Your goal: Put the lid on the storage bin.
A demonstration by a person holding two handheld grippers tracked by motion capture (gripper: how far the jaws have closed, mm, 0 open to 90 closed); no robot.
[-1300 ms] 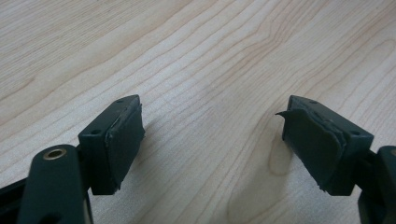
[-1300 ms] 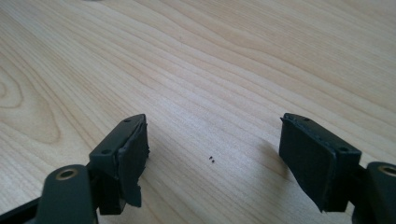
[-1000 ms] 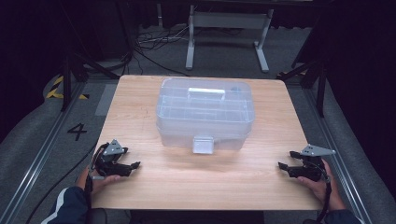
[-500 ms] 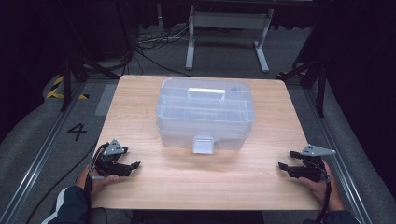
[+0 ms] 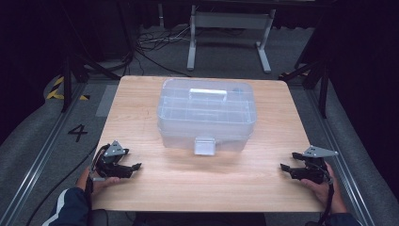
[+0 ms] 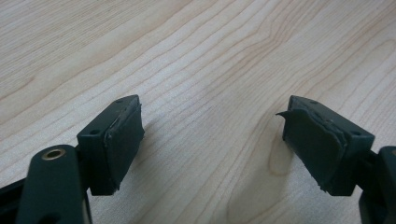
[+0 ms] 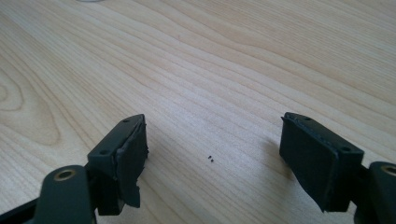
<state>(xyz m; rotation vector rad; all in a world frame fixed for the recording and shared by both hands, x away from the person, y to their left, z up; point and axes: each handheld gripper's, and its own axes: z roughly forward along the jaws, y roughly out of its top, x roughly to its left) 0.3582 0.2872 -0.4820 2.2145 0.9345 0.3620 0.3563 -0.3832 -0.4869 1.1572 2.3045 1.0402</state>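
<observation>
That clear plastic storage box with a white top handle and front latch (image 5: 207,117) sits mid-table on the light wooden table (image 5: 188,188), well away from both hands. It looks light and rigid but slick-walled, probably a bit flexy, so I'd go for the handle or latch rather than the sides. The left gripper (image 5: 134,168) and right gripper (image 5: 284,167) rest near the front edge, jaws apart with nothing between them.

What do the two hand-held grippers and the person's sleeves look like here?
Both the left gripper and the right gripper are black two-jaw tools, each topped by a grey three-cornered plate. Their dark rubbery pads are rectangular with frayed, chipped edges, and brass-coloured pivot pins show at the jaw bases. The left sleeve is dark blue with a white stripe.
</observation>
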